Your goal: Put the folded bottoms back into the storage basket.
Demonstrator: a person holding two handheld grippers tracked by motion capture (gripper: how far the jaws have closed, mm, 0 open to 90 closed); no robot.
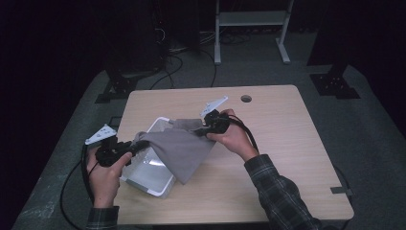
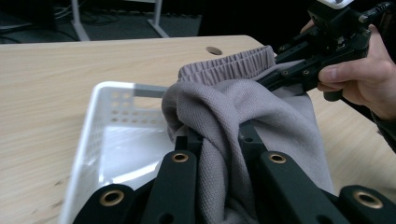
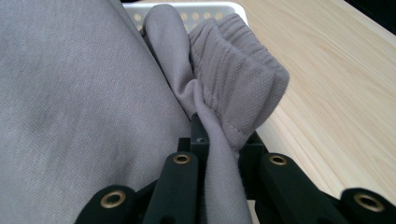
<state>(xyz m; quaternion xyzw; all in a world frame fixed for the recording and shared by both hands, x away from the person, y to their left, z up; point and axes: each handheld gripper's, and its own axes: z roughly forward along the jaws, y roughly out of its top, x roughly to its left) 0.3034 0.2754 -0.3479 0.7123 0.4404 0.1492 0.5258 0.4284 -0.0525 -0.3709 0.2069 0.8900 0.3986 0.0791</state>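
A grey knit garment [image 1: 179,146] with an elastic waistband hangs stretched between both grippers above a white perforated basket [image 1: 160,184]. My left gripper [image 1: 135,145] is shut on the garment's left end, the cloth [image 2: 219,140] bunched between its black jaws. At the other end, my right gripper [image 1: 203,128] is shut on the waistband edge [image 3: 233,79], and that gripper [image 2: 271,77] also appears in the left gripper view, held by a hand. The garment's lower corner droops onto the table in front of the basket.
The basket [image 2: 100,116] sits at the left of a light wooden table [image 1: 287,143] with a round cable hole [image 1: 246,98] near its far edge. Cables trail off the left side. A white shelf frame [image 1: 251,28] stands on the floor beyond.
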